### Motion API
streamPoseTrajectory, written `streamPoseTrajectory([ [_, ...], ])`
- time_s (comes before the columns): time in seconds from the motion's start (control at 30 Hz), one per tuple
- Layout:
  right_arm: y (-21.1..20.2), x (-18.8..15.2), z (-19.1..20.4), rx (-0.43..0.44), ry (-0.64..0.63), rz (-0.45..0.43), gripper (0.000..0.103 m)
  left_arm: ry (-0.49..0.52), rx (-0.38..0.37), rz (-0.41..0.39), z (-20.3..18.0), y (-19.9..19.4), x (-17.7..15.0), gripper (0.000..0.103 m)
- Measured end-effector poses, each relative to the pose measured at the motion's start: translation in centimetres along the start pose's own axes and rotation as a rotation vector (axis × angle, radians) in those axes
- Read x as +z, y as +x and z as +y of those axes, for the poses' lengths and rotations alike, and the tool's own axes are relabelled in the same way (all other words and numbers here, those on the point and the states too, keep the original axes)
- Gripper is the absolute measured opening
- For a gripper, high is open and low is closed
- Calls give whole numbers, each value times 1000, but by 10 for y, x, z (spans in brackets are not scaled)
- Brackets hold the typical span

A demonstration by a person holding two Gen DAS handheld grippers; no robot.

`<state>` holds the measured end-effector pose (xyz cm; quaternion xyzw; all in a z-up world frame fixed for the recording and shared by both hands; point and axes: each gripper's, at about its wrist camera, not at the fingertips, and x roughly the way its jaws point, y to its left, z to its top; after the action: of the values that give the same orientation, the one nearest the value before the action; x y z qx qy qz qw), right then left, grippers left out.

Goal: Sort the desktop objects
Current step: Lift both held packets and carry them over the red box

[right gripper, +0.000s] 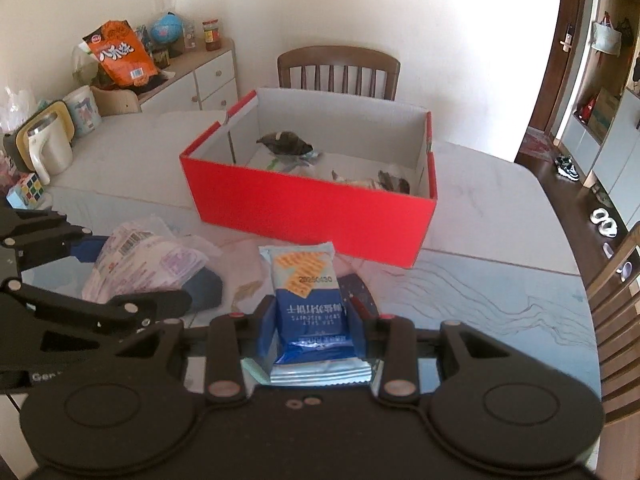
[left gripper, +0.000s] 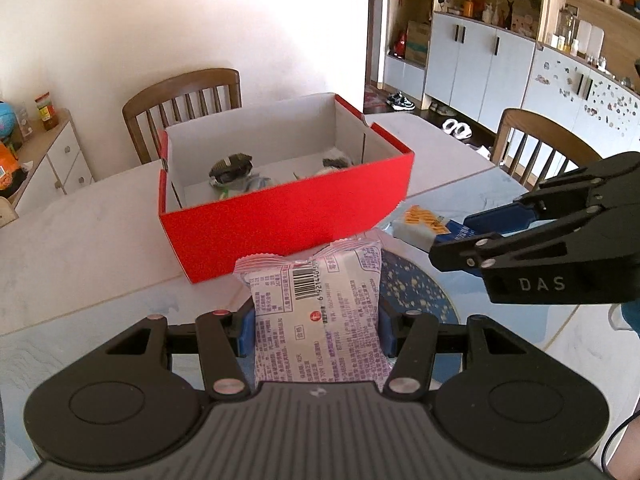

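The shoebox (left gripper: 280, 216) is bright red outside and plain white inside, and the snack packet (left gripper: 316, 304) between the blue pads (left gripper: 245, 330) of the black left gripper (left gripper: 314, 330) is pale white with purple print, a black barcode and a small red round mark. The cracker packet (right gripper: 310, 300) in the black right gripper (right gripper: 312, 328) is light blue at the top with orange lattice-patterned crackers, and dark blue below with white lettering. The table (right gripper: 500, 208) is white marble with faint grey veins, bearing a dark blue mat (left gripper: 416, 288) speckled with cream flecks.
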<state>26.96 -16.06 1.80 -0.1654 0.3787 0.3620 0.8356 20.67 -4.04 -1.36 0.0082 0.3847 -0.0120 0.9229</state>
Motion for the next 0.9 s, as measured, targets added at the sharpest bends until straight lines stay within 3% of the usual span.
streamPoseTrajectory([
  [0.63,-9,63,-4,-36,32,-100,37,-65,32,-83,47,4,80,55],
  [0.9,4,82,-5,-48,38,-101,37,-54,16,-51,65,22,98,55],
])
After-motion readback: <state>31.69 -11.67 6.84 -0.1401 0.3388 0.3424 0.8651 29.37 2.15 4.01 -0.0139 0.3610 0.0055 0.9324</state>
